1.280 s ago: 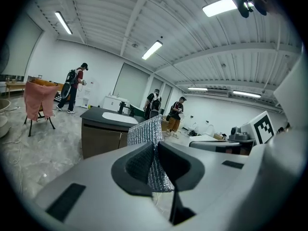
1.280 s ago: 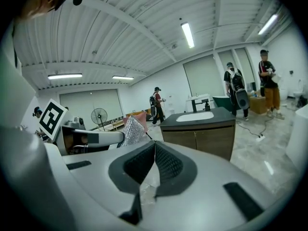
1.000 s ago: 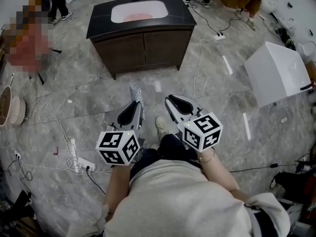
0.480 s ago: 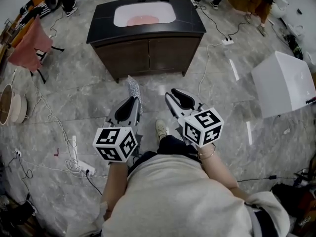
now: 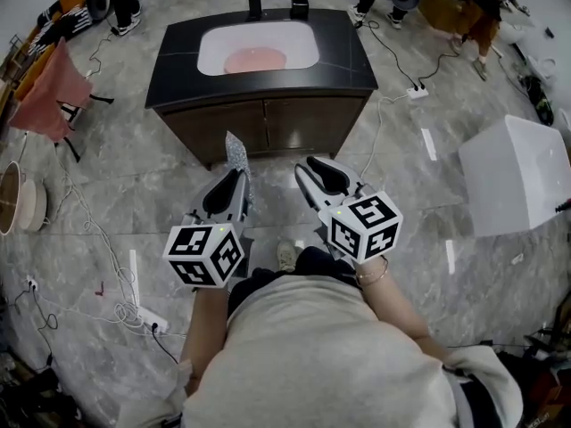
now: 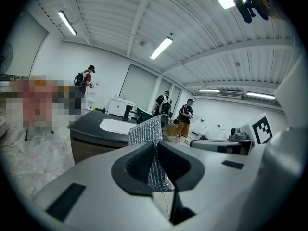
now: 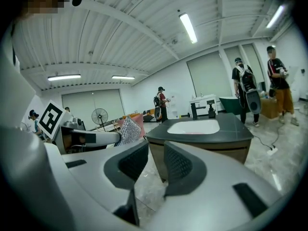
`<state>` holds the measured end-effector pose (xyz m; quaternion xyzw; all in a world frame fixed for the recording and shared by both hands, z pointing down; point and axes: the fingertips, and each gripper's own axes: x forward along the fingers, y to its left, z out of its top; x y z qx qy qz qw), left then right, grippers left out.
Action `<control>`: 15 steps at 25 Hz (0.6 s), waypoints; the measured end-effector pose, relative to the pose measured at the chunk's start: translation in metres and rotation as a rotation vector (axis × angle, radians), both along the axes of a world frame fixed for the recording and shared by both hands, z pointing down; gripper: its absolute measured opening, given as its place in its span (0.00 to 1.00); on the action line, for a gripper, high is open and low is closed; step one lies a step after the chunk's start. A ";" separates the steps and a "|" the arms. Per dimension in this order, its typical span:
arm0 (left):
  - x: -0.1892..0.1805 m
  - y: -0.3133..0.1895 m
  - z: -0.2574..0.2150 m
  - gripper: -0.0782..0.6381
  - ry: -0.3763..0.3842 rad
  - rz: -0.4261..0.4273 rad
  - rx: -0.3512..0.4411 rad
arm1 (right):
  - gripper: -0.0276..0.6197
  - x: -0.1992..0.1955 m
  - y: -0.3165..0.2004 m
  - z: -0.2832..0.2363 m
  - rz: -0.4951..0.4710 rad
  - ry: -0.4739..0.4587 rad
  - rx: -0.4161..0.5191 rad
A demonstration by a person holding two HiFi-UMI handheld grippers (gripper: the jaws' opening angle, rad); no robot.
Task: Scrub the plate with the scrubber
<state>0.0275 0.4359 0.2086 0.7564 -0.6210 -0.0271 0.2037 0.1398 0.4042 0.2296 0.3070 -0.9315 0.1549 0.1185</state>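
Here, two tongs: left tongs (image 5: 239,178) clamp one scrubber (image 5: 236,152); right tongs (image 5: 311,168), empty, have just been opening.

the scrubber (image 5: 237,152) is a glittery silver mesh. the basin (image 5: 214,47) is white, with a pinkish-red plate (image 5: 254,61) in it. the countertop (image 5: 350,56) around the basin is black, and the cabinet (image 5: 268,127) below it is dark brown. the floor (image 5: 116,176) before the basin is veined grey marble. left of the basin is a dusty red cloth (image 5: 49,96), and right of it a white box (image 5: 522,176).
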 end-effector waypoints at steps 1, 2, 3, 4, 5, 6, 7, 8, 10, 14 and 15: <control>0.001 -0.008 0.001 0.18 0.001 -0.002 -0.003 | 0.19 0.001 -0.007 0.002 -0.004 -0.001 -0.006; 0.003 -0.014 0.002 0.19 0.002 -0.004 -0.007 | 0.19 0.001 -0.014 0.004 -0.008 -0.003 -0.014; 0.004 -0.019 0.003 0.18 0.004 -0.004 -0.012 | 0.19 0.001 -0.019 0.005 -0.012 -0.008 -0.024; 0.005 -0.024 0.004 0.19 0.005 -0.004 -0.021 | 0.20 0.000 -0.024 0.006 -0.016 -0.012 -0.034; 0.005 -0.027 0.006 0.18 0.005 -0.005 -0.031 | 0.20 -0.001 -0.029 0.008 -0.020 -0.015 -0.043; 0.004 -0.031 0.008 0.18 0.004 -0.007 -0.041 | 0.20 -0.002 -0.033 0.009 -0.024 -0.014 -0.051; 0.003 -0.034 0.010 0.18 0.003 -0.010 -0.049 | 0.20 -0.002 -0.038 0.011 -0.027 -0.014 -0.060; 0.001 -0.038 0.011 0.18 0.003 -0.014 -0.053 | 0.20 -0.003 -0.043 0.013 -0.029 -0.015 -0.067; -0.002 -0.046 0.012 0.19 0.002 -0.015 -0.055 | 0.20 -0.004 -0.052 0.014 -0.026 -0.023 -0.074; -0.006 -0.059 0.015 0.18 0.003 -0.006 -0.058 | 0.20 -0.008 -0.064 0.018 -0.022 -0.029 -0.086; -0.008 -0.064 0.016 0.18 0.003 -0.003 -0.059 | 0.20 -0.009 -0.068 0.019 -0.021 -0.027 -0.087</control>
